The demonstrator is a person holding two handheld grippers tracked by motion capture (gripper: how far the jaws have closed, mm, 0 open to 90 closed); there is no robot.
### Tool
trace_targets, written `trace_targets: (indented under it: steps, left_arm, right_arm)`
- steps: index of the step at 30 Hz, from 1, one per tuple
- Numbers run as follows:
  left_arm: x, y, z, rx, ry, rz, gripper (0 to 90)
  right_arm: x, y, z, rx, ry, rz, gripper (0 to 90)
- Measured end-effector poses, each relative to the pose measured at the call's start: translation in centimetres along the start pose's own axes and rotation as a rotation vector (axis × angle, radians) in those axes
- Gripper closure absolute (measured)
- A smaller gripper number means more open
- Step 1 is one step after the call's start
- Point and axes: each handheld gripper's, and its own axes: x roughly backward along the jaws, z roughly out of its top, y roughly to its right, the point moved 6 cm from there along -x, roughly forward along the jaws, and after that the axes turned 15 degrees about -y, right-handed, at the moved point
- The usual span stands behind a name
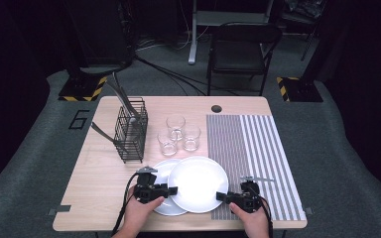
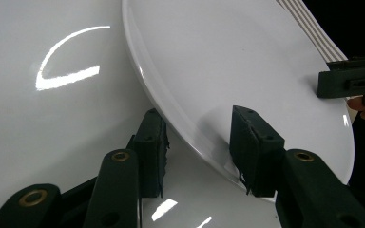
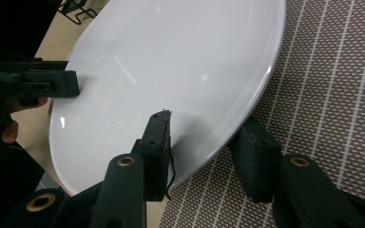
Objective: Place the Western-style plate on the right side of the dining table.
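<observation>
— What have you got hold of there?

— The upper white plate [image 1: 198,183]. It is round, glossy and plain, with a shallow rim that catches the light. It sits at the near middle of the table [image 1: 99,178], its left part lying over a second white plate [image 1: 164,171] and its right edge reaching onto the striped placemat [image 1: 258,148].

— And your two tools?

— My left gripper [image 1: 171,190] straddles the upper plate's left rim: in the left gripper view one jaw is over the plate's face and the other below its rim, above the lower plate. My right gripper [image 1: 221,197] does the same on the right rim, one jaw on the face, the other down by the mat. Both stand part-spread around the rim; whether the pads actually press on the china I cannot tell.

— What else is around?

— Behind the plates stand three clear glasses [image 1: 177,133], close together. To their left is a black wire cutlery rack [image 1: 131,130] with utensils sticking out of it. Beyond the table is a dark folding chair [image 1: 240,52].

— Anything in the way?

— The lower plate lies right under the left rim, so my lower left jaw has little room there. The glasses stand a short way behind the plates' far edges.
</observation>
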Motion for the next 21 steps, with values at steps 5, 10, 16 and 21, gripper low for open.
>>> trace_targets:
  steps: [5, 10, 16, 21]
  left_arm:
    - [0.3, 0.2, 0.2, -0.005, 0.01, 0.008, 56.9]
    - [0.5, 0.5, 0.5, -0.013, 0.017, 0.021, 57.3]
    - [1.0, 0.9, 1.0, -0.014, 0.038, 0.034, 58.3]
    - [1.4, 1.0, 1.3, -0.007, 0.051, 0.035, 58.8]
  right_arm:
    - [0.3, -0.1, 0.2, 0.002, 0.013, -0.004, 59.3]
    - [0.5, -0.2, 0.3, 0.011, 0.02, -0.018, 59.3]
    - [0.9, -0.5, 0.6, 0.015, 0.038, -0.021, 59.5]
    - [1.3, -0.8, 0.9, 0.018, 0.049, -0.018, 59.5]
